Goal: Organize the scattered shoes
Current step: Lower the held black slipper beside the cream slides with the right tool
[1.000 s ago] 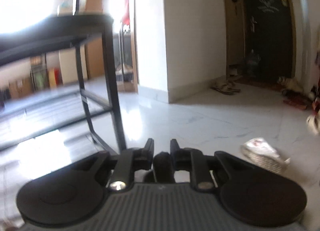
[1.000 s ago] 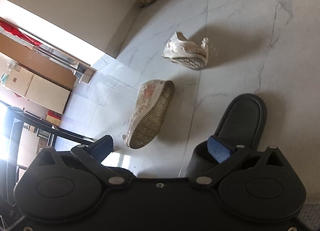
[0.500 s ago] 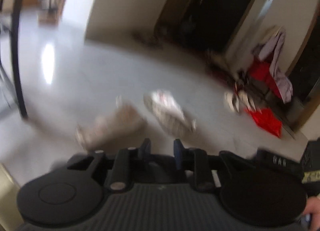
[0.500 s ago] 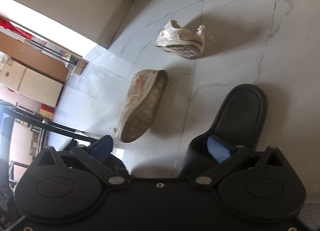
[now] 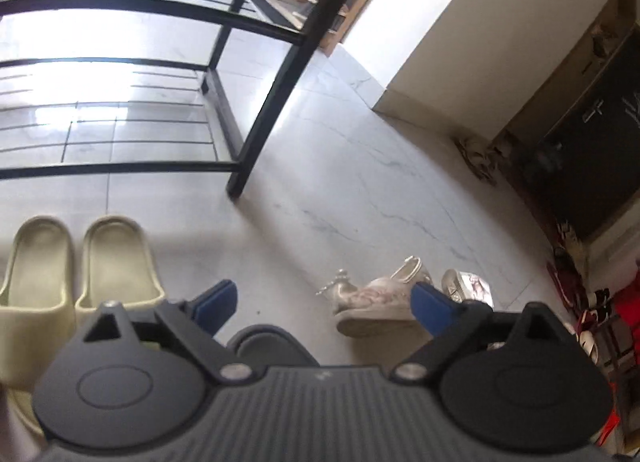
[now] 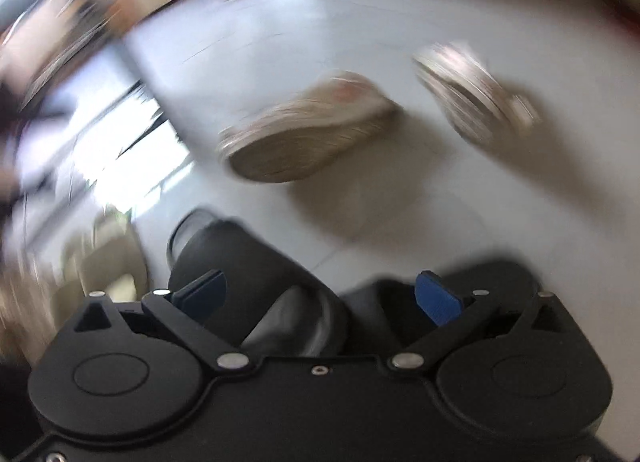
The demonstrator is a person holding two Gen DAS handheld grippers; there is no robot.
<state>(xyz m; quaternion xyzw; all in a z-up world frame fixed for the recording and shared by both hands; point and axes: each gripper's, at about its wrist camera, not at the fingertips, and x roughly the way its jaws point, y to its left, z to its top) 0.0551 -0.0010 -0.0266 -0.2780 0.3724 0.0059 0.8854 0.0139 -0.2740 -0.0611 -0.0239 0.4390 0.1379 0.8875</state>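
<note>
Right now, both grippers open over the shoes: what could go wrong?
1. The right wrist view is motion-blurred, so closing the right gripper on the black slide now risks a poor grip.
2. The patterned sneaker lies on its side near the left gripper; it may get knocked.
3. Shoving could disturb the paired cream slides.

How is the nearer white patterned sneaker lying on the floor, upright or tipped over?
Tipped onto its side. The nearer white patterned sneaker has its beige sole edge turned toward the camera; the blurred right wrist view also shows the whole tread.
</note>
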